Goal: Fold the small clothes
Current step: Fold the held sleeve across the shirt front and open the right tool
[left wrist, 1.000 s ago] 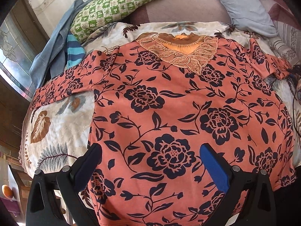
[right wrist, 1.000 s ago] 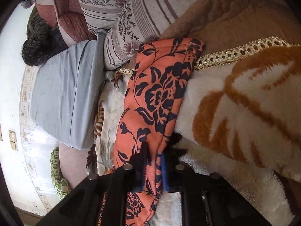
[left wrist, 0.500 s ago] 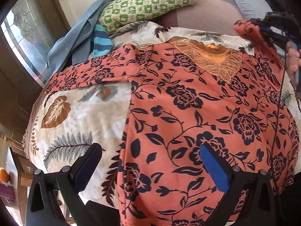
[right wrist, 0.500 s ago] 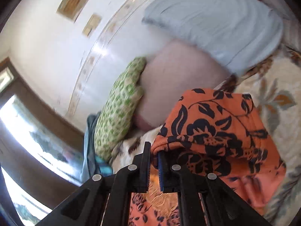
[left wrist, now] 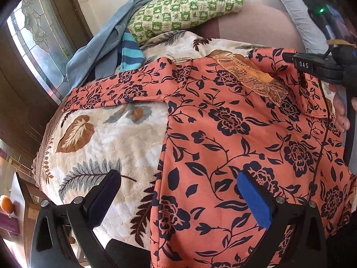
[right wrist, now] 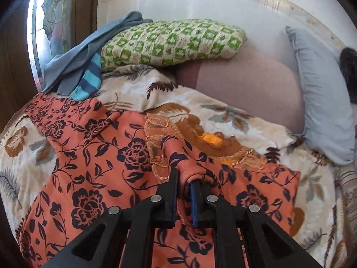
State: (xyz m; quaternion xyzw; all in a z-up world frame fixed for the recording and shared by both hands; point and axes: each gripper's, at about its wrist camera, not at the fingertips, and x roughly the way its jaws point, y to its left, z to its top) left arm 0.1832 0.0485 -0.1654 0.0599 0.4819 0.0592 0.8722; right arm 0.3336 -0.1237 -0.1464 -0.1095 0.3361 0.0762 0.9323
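Note:
An orange top with dark flowers [left wrist: 234, 134] lies spread front-up on the bed, with a lace neckline [left wrist: 252, 78]. It also shows in the right wrist view [right wrist: 100, 156]. My right gripper [right wrist: 184, 178] is shut on the top's right sleeve [right wrist: 178, 154] and holds it folded inward over the chest near the neckline; it also shows in the left wrist view [left wrist: 312, 64]. My left gripper [left wrist: 178, 192] is open and empty, hovering over the top's left side edge near the hem. The left sleeve [left wrist: 116, 91] lies stretched out flat.
A leaf-print blanket [left wrist: 107, 138] covers the bed. A green checked pillow [left wrist: 185, 9], a grey-blue pillow [right wrist: 323, 100] and a pile of blue and striped clothes [left wrist: 111, 49] lie at the head end. A window [left wrist: 38, 40] is at the left.
My right gripper has carried the right sleeve from the bed's far side inward and down over the top's chest. My left gripper has shifted left toward the top's side edge.

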